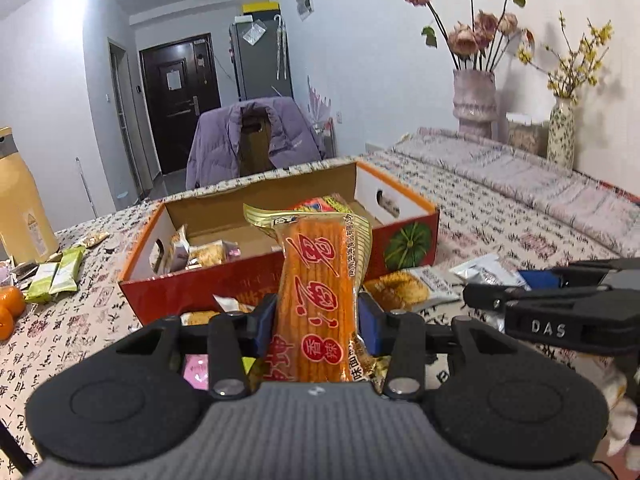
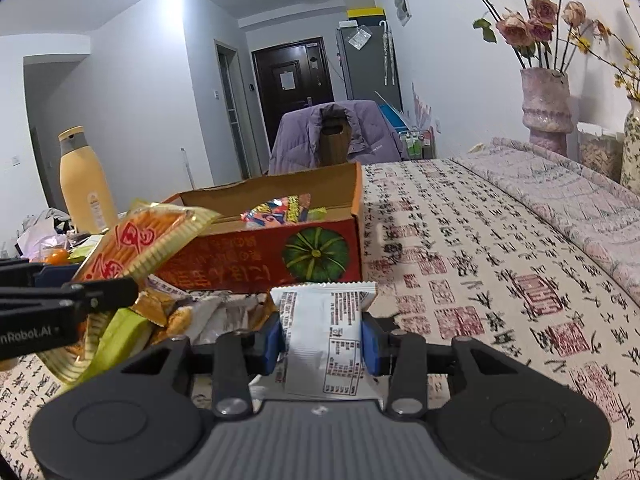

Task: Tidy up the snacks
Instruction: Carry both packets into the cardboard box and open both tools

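My left gripper point(image 1: 318, 320) is shut on an orange spicy-strip snack packet point(image 1: 320, 280) and holds it upright in front of the red cardboard box point(image 1: 224, 288). The box is open and holds several snack packets point(image 1: 208, 254). My right gripper point(image 2: 323, 338) is shut on a white snack packet point(image 2: 326, 336) just in front of the box point(image 2: 260, 256). The orange packet point(image 2: 140, 240) and the left gripper's arm show at the left of the right wrist view. The right gripper's arm point(image 1: 560, 312) shows at the right of the left wrist view.
Loose snack packets point(image 2: 168, 320) lie on the patterned tablecloth point(image 2: 480, 280) before the box. Green packets point(image 1: 60, 276) and oranges point(image 1: 10, 308) lie at the left by a yellow bottle point(image 2: 84, 184). Vases point(image 1: 476, 100) stand at the back right. A chair with a purple jacket point(image 1: 248, 140) is behind the table.
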A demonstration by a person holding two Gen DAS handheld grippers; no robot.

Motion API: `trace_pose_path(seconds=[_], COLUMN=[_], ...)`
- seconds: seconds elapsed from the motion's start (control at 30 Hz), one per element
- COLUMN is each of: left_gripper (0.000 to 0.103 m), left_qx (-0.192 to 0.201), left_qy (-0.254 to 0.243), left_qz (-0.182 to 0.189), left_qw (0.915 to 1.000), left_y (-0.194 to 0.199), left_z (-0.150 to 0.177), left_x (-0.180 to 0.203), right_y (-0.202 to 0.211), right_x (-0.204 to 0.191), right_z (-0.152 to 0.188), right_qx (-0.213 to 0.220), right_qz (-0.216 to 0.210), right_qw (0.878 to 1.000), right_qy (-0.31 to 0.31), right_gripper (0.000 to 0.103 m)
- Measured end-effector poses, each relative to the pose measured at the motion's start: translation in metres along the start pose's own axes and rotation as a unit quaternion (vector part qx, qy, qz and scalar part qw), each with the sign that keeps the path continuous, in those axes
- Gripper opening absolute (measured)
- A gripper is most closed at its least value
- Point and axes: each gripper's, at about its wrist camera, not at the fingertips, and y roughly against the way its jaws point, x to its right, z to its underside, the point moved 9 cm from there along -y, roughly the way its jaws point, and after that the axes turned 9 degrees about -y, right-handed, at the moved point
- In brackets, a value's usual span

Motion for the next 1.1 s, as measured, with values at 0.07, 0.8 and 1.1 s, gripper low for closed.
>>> trace_pose_path(seconds=[0.07,0.8,1.1], left_gripper=[0.043,0.043,0.043], left_qx=[0.007,0.047,0.04], left_qy=[0.005,0.075,0.107], left_qz=[-0.001,-0.043,-0.049], left_qw=[1.0,0.9952,0.9922], left_y=[0.001,-0.046,-0.095], left_z=[-0.004,-0.075,-0.084], left_x=[-0.004,-0.086,-0.115], right_y=[-0.001,-0.052,-0.1], right_x=[-0.005,-0.063,-0.071], right_z=[-0.004,-0.1,-0.119], right_qx=[0.003,0.061,0.048], right_qz=[-0.002,-0.014,-0.004], right_qw=[1.0,0.997,0.998], right_qy=[0.004,0.051,0.051], right_gripper=[0.039,0.039,0.039])
